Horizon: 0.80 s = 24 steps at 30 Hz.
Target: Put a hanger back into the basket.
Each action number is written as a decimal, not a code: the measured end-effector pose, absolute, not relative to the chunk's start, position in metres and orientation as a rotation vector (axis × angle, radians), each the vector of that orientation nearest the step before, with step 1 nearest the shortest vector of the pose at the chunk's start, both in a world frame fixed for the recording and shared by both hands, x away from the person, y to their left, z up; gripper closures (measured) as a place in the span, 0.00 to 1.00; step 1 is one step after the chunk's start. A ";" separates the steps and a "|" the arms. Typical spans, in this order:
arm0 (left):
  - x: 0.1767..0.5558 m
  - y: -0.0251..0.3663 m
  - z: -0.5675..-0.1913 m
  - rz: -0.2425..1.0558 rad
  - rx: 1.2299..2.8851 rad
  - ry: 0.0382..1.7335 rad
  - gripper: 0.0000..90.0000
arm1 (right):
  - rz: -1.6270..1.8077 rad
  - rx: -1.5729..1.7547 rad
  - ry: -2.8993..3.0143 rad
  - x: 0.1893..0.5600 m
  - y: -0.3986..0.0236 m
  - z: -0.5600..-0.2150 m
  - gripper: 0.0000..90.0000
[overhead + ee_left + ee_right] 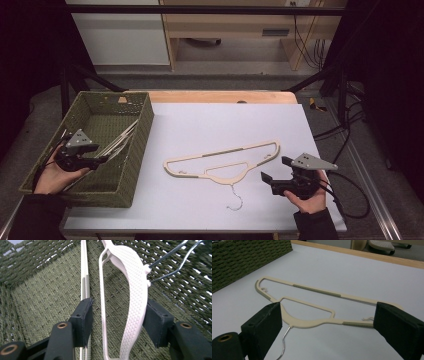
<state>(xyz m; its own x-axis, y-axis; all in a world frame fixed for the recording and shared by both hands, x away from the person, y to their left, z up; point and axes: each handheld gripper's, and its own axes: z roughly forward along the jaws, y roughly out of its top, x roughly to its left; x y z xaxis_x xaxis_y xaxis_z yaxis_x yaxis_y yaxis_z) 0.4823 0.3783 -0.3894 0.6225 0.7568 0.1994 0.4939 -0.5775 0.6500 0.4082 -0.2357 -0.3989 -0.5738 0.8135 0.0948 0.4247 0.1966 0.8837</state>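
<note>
Nearest the viewer, two hands enter from the bottom edge, each holding a black two-jaw gripper topped by a grey three-cornered plate. Right gripper (pixel 274 172): jaws spread wide and empty, held just above the white table surface (pixel 200 125) at its near right. Directly beyond and to its left lies a cream plastic clothes hanger (pixel 222 159), flat on the table, its long axis running from near left to far right, so that the far-right end sits closest to this gripper. In the right gripper view the hanger (pixel 312 315) lies crosswise between the open jaws, with ribbed grey-green anti-slip strips on bar and shoulder, and its thin wire hook (pixel 284 340) curving toward the camera. By this layout the right hand is the nearer one, and a forward-left reach would likely meet the hanger's shoulder.

Left gripper (pixel 102 160): held inside a woven olive-green basket (pixel 137 145) at the table's left. Its jaws bracket a second, paler hanger (pixel 132 295) with a finely dimpled shoulder; the right jaw touches the shoulder, the left jaw stands beside the slim bar with a gap between, so the jaws appear parted and not clamped. Dark wire (pixel 175 262) leaves this hanger toward the basket wall. Basket weave: coarse cord, matte, open-meshed at the sides.

Farther off: a light wooden table edge (pixel 215 96), then floor and pale furniture.
</note>
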 end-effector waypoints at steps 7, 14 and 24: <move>0.477 0.377 -0.381 0.647 2.270 0.959 0.40 | 1.328 1.153 2.090 0.408 -0.235 -0.400 0.10; 0.464 0.371 -0.358 0.689 2.216 0.896 0.31 | 1.340 1.156 2.083 0.408 -0.235 -0.399 0.11; 0.444 0.339 -0.326 0.746 1.986 0.855 0.16 | 1.356 1.150 2.070 0.406 -0.236 -0.398 0.11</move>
